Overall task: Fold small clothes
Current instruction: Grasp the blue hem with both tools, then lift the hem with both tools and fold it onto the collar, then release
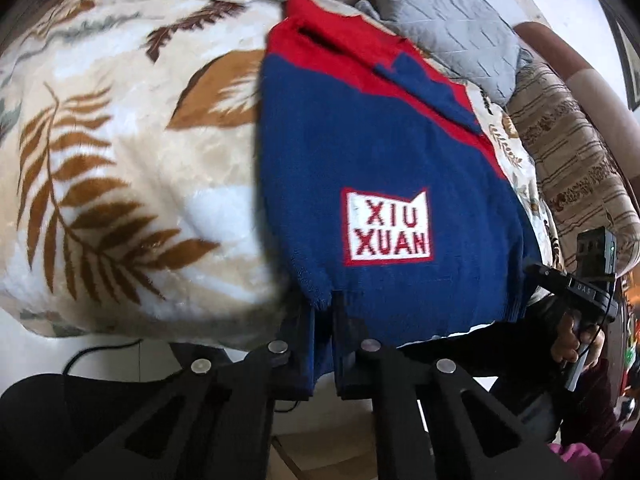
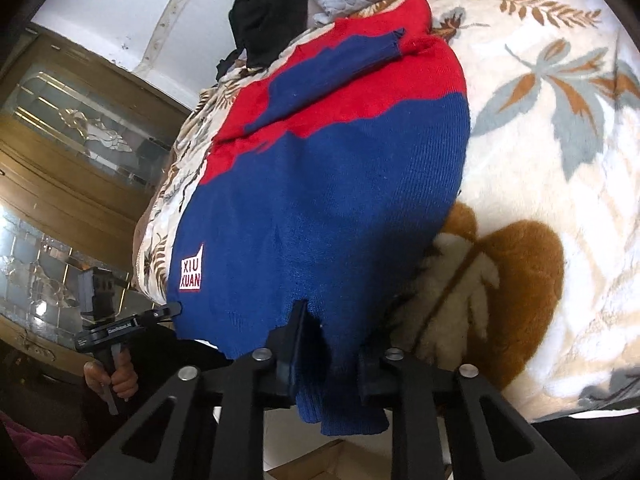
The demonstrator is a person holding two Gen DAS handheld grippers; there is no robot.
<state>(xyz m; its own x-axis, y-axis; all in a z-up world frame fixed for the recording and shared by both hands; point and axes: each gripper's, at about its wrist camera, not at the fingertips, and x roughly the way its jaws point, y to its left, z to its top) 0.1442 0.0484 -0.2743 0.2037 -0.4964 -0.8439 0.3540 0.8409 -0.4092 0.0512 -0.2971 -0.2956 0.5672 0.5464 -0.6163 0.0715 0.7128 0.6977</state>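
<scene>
Flat, the blue-and-red sweater bears a white patch.

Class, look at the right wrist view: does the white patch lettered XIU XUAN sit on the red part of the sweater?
No, the white patch sits on the blue lower part of the sweater, well below the red band.

Both cams sit low behind their own fingers at the bed edge, looking forward and close over the sweater on the leaf blanket. Left view catches the right gripper far right; right view catches the left gripper far left. Shared: sweater, blanket, grey pillow.
</scene>
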